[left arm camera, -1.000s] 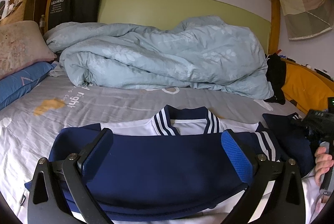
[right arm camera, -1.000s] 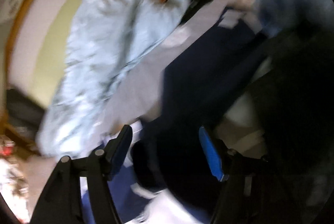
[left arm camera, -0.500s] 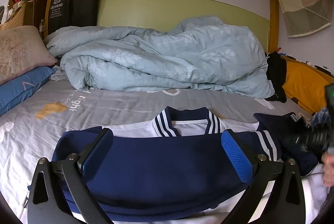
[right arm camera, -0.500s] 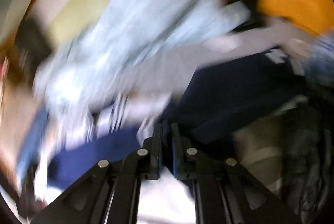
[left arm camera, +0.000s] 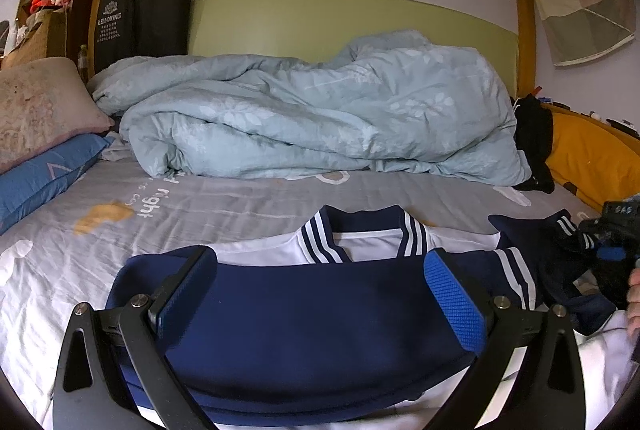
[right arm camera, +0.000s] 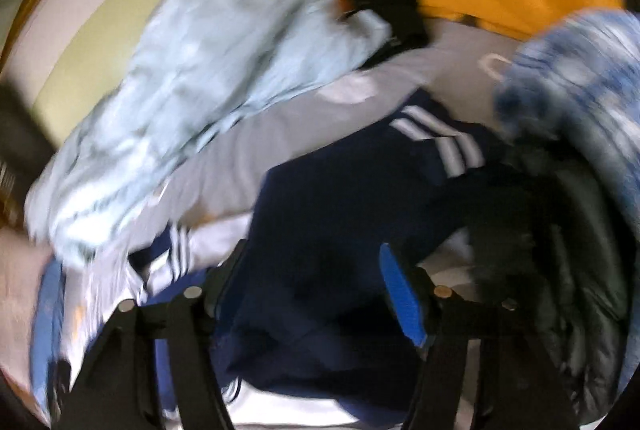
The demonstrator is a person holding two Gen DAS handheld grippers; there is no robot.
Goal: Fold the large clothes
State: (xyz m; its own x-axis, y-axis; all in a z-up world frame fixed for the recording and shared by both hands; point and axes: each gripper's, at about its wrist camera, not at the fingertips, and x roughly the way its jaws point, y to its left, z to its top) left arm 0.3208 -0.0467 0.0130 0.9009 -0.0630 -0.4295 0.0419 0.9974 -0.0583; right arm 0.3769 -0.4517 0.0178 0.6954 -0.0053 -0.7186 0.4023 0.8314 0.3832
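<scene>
A navy and white jacket (left arm camera: 320,330) with a striped collar (left arm camera: 360,234) lies flat on the grey bed sheet (left arm camera: 200,197). My left gripper (left arm camera: 320,262) hovers over its navy body, open wide, nothing between the pads. The jacket's navy sleeve (left arm camera: 560,242) stretches right, toward my right gripper (left arm camera: 612,234) and a person's hand (left arm camera: 634,290). The right wrist view is blurred: my right gripper (right arm camera: 312,250) has its jaws opening over the navy sleeve (right arm camera: 360,189), whose white-striped cuff (right arm camera: 440,141) lies beyond. The pads do not press the cloth.
A bunched pale blue duvet (left arm camera: 320,117) fills the far side of the bed. Pillows (left arm camera: 36,109) are stacked at the left. Orange cloth (left arm camera: 592,165) and a black garment (left arm camera: 532,137) sit at the right. A black puffy jacket (right arm camera: 580,250) lies beside the sleeve.
My right gripper was open, shut half a second ago, and stands open again; its view has rolled and lifted. My left gripper and the jacket's body have not moved.
</scene>
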